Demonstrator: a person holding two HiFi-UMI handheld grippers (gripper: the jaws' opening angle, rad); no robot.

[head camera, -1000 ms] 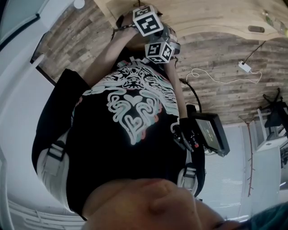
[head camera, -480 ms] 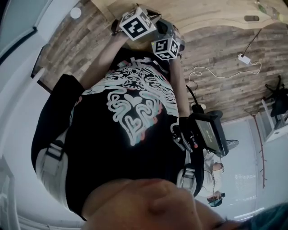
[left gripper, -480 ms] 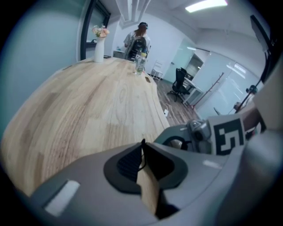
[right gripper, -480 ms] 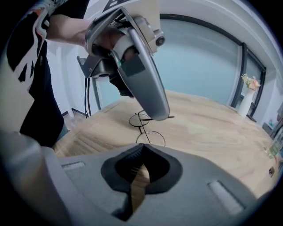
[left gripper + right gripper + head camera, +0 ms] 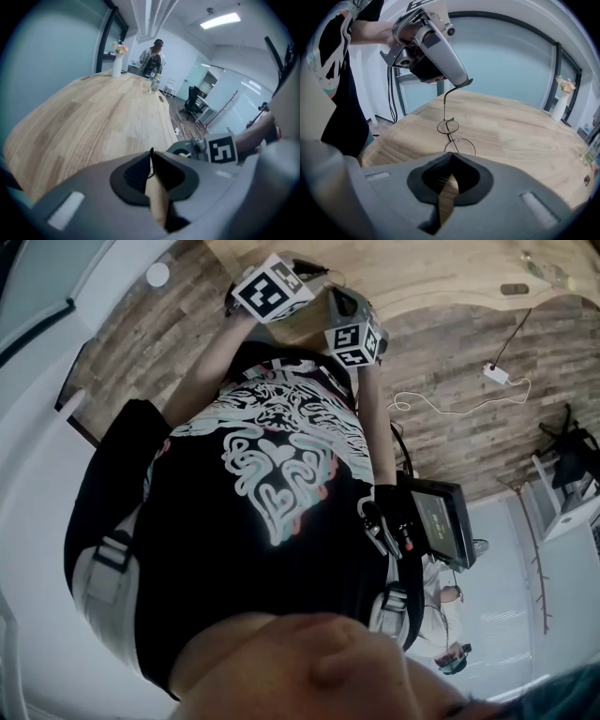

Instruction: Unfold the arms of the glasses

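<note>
A long, pale wooden surface (image 5: 525, 136) fills most of both tool views. In the head view we look down a person's black printed T-shirt (image 5: 272, 474) to the surface's near edge, where both tools are held close together. The left tool (image 5: 465, 83) hangs above the near end of the surface, its jaws pressed together on the curved tip of one arm (image 5: 445, 101) of the glasses (image 5: 451, 136). That arm stands up almost straight from the far lens to the tool. The right tool (image 5: 451, 156) sits low, just on the near side of the glasses. Its jaws are together too, and we see a thin wire of the frame run into their tips beside the near lens. The glasses are round and wire-rimmed, and they lie at the surface near its near edge. We cannot tell whether they touch it. A white vase of flowers (image 5: 116, 67) stands at the far end.
</note>
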